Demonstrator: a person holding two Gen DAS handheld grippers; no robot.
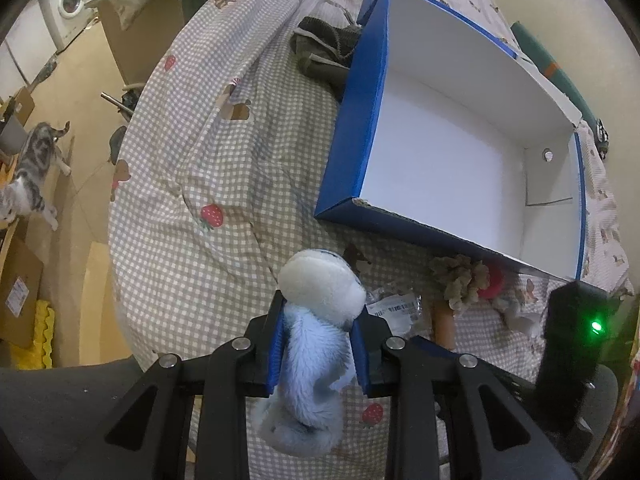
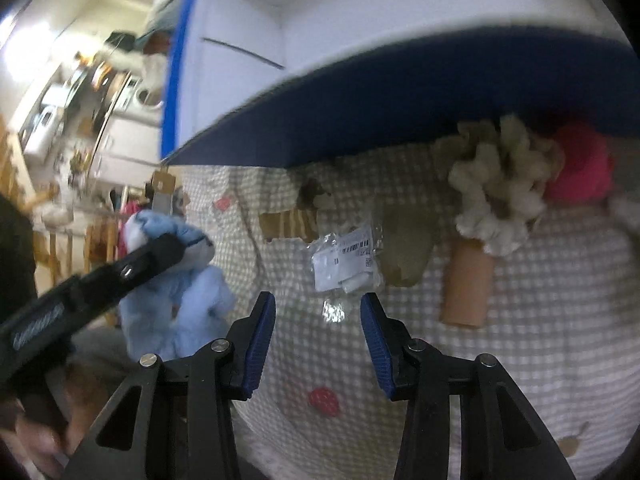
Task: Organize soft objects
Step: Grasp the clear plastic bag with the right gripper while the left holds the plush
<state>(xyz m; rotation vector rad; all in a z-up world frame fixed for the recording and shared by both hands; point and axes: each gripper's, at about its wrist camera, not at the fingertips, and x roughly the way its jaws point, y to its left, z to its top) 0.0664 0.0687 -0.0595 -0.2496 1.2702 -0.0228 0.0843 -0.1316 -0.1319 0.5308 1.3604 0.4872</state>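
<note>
In the left wrist view, we see the left gripper (image 1: 318, 344) clamped on a fluffy light-blue and white plush toy (image 1: 316, 320), held above the near edge of the beige-and-white checked bed cover (image 1: 192, 248). An open blue cardboard box with a white interior (image 1: 352, 132) rests on the cover further back; a dark grey-green cloth (image 1: 324, 52) lies against its far left wall. A cream shaggy soft item (image 1: 460, 280) and a pink soft object (image 1: 494, 282) touch the box's near wall. In the right wrist view, we see the right gripper (image 2: 318, 344) with jaws apart and holding nothing, above the cover just short of a clear plastic packet with a barcode label (image 2: 344, 264). The plush toy hangs at the left, in the left gripper.
</note>
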